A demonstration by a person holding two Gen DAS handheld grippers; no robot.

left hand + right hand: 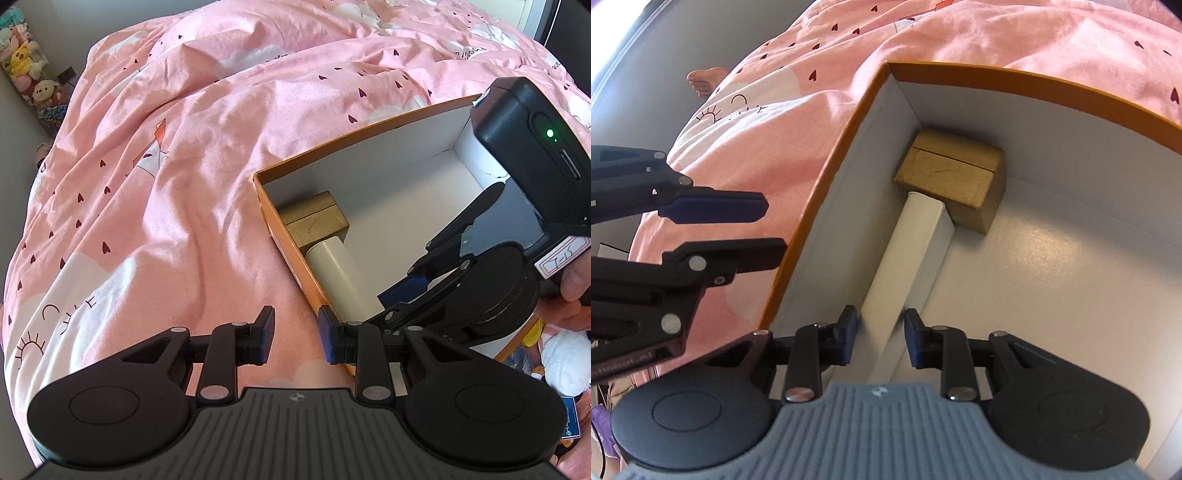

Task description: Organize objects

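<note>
On a pink bedspread (166,155), the right hand-held gripper (881,338) straddles, jaws apart, a white carton (908,258) inside an orange box (820,195); the left hand-held gripper (295,334) hangs empty, jaws apart, outside.

Both views reach me bright and evenly lit by daylight. In the left wrist view a window strip (532,14) at the upper right is blown out to white; in the right wrist view similar glare washes the upper left corner. The pink duvet (166,155) shows soft fold shadows. Inside the box (849,122) the white floor carries a dull sheen, and the walls shade to grey — deepest in the corner behind the brown block (953,173). Fisheye distortion bows straight edges, and dark vignetting clips the corners. Focus holds well centrally — I see only slight softening at the margins.
</note>
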